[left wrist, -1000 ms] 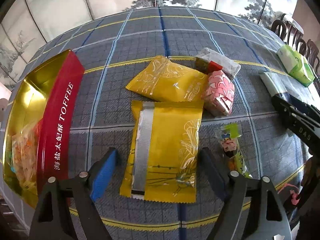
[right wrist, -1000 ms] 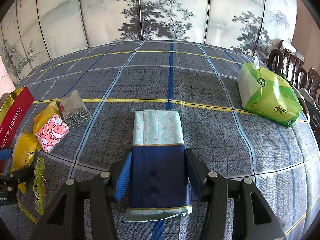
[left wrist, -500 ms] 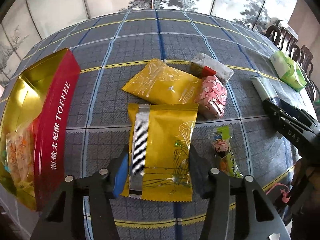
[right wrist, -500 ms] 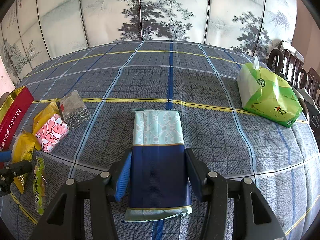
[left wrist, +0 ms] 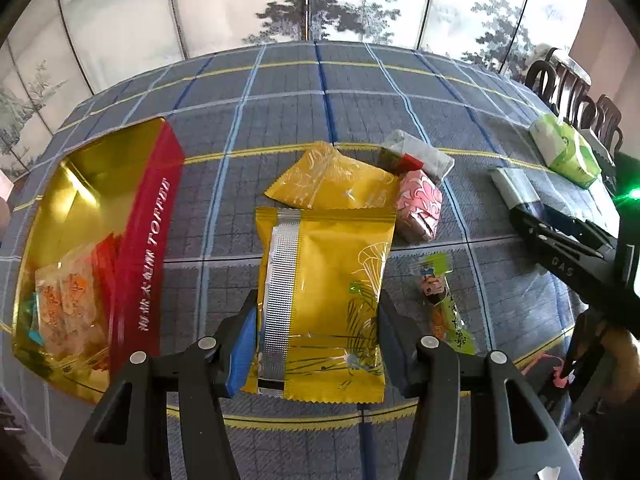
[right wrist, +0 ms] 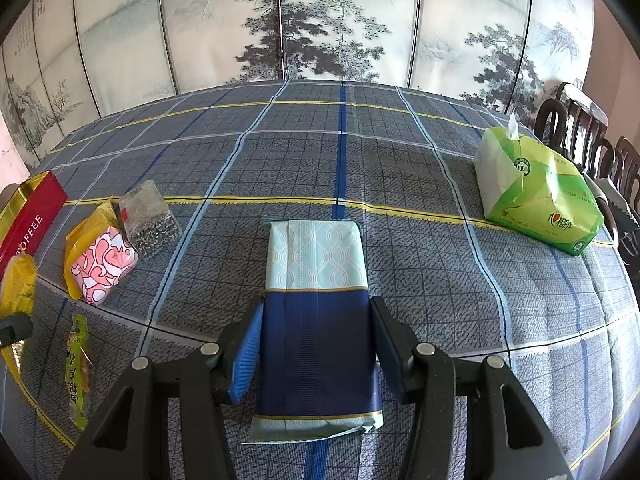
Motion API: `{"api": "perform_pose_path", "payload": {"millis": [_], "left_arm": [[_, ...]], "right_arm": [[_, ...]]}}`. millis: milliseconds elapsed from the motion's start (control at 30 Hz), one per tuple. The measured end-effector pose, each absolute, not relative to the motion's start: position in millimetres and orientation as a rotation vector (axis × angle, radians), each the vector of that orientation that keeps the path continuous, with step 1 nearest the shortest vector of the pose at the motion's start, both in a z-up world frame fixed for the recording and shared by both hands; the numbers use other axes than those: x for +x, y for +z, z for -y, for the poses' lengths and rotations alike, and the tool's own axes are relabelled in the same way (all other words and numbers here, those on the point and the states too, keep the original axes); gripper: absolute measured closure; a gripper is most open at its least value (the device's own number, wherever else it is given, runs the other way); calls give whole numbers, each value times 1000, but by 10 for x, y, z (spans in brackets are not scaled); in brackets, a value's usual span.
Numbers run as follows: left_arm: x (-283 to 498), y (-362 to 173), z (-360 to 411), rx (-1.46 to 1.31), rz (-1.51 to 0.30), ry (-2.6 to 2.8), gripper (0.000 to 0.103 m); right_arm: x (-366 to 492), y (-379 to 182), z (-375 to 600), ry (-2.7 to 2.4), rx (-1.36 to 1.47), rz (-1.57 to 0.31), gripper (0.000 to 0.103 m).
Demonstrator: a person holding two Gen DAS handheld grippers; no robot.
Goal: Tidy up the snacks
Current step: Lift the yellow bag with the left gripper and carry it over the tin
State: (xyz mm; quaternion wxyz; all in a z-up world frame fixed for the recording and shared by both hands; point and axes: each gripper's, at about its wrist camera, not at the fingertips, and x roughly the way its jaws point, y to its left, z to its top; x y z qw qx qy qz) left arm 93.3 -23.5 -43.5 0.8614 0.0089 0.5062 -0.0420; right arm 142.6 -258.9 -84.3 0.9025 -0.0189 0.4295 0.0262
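My left gripper (left wrist: 316, 320) is shut on a yellow snack packet (left wrist: 320, 292), lifted a little above the checked tablecloth. To its left stands the open red and gold TOFFEE tin (left wrist: 148, 240) with orange packets inside. A second yellow packet (left wrist: 332, 184), a pink patterned packet (left wrist: 420, 204), a clear bag of dark bits (left wrist: 416, 156) and a small green stick snack (left wrist: 444, 304) lie on the cloth. My right gripper (right wrist: 318, 340) is shut on a blue and pale teal packet (right wrist: 316, 308) resting on the table.
A green tissue pack (right wrist: 536, 196) sits at the right of the table. Dark wooden chairs (right wrist: 592, 140) stand beyond the right edge. A painted folding screen (right wrist: 320, 20) closes off the back. The tin's red wall (right wrist: 28, 224) shows at the far left.
My left gripper has closed on the yellow packet and raised it slightly, drifting toward the tin. The right gripper and its blue packet have not moved.
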Motion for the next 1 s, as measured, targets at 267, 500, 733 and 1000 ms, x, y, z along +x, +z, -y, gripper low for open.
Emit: {"api": "perform_pose_path", "payload": {"millis": [267, 500, 733, 1000], "left_arm": [[870, -228, 131, 12, -1026, -82, 53], [864, -58, -56, 0, -1002, -48, 53], [869, 29, -435, -11, -984, 31, 53], [855, 14, -937, -29, -990, 136, 53]], "right_arm": [[1422, -844, 2584, 54, -39, -888, 50], [1427, -844, 2587, 54, -40, -888, 50], [1423, -844, 2584, 53, -40, -888, 50], [1421, -845, 2583, 53, -40, -888, 50]]}}
